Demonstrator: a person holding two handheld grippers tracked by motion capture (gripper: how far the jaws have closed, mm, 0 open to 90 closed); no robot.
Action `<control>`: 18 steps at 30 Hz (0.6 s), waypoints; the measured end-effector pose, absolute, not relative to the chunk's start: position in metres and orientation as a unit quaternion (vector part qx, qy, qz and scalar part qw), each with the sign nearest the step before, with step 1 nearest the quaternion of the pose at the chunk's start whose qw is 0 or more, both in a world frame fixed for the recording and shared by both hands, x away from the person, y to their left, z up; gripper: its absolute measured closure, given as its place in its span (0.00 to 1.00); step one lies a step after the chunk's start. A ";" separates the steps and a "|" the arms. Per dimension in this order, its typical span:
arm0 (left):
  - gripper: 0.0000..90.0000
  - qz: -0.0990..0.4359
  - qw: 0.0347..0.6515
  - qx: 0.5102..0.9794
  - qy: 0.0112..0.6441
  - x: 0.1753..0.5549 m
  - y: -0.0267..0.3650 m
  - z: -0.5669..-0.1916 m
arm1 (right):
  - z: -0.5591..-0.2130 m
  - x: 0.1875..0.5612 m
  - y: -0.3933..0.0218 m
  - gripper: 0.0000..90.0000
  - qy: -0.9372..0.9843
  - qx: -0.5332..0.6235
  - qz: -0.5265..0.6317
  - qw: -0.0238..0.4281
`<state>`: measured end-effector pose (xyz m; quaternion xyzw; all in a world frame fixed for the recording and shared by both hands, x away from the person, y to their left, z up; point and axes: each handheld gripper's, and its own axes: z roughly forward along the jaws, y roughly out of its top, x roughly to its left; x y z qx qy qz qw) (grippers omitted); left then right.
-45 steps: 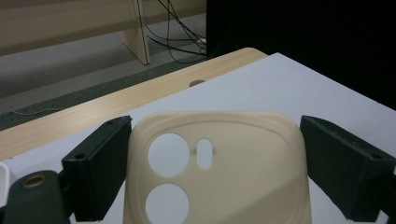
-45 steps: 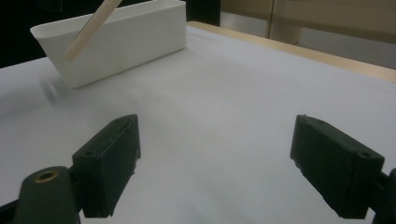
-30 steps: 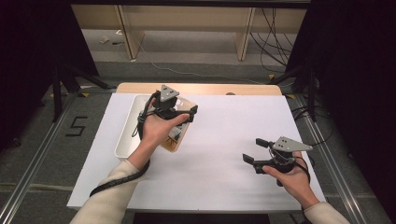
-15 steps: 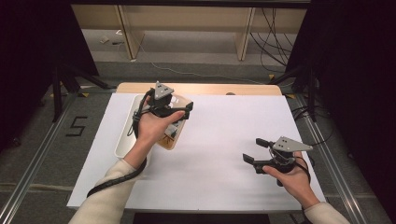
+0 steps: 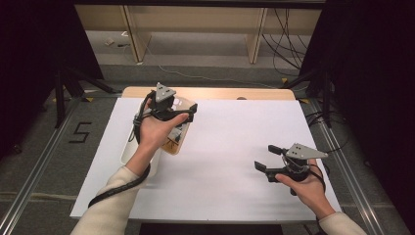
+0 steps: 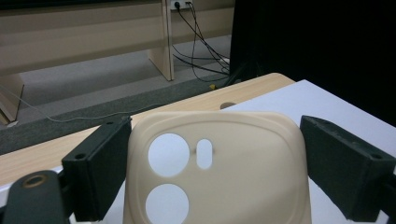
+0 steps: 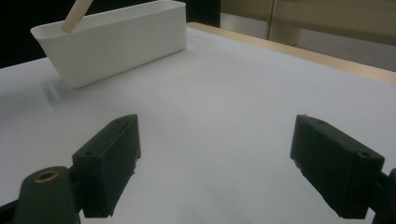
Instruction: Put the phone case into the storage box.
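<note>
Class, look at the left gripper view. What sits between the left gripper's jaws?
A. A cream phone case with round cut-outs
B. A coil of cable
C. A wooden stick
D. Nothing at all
A: the left gripper has a cream phone case with round camera cut-outs spanning the gap between its jaws, above the white sheet.

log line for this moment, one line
left gripper: shut on phone case, lifted over tray | right gripper: open, empty, over white sheet | case not yet set down
</note>
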<state>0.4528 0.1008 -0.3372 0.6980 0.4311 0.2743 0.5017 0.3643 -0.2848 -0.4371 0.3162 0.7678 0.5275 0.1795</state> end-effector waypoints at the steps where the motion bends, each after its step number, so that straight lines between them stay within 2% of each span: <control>1: 0.13 0.275 0.502 0.697 0.432 0.453 0.101 -0.337 | -0.437 0.364 -0.285 0.19 0.768 0.316 0.528 0.179; 18: 0.13 0.289 0.499 0.687 0.441 0.455 0.115 -0.333 | -0.437 0.365 -0.285 0.19 0.768 0.316 0.528 0.179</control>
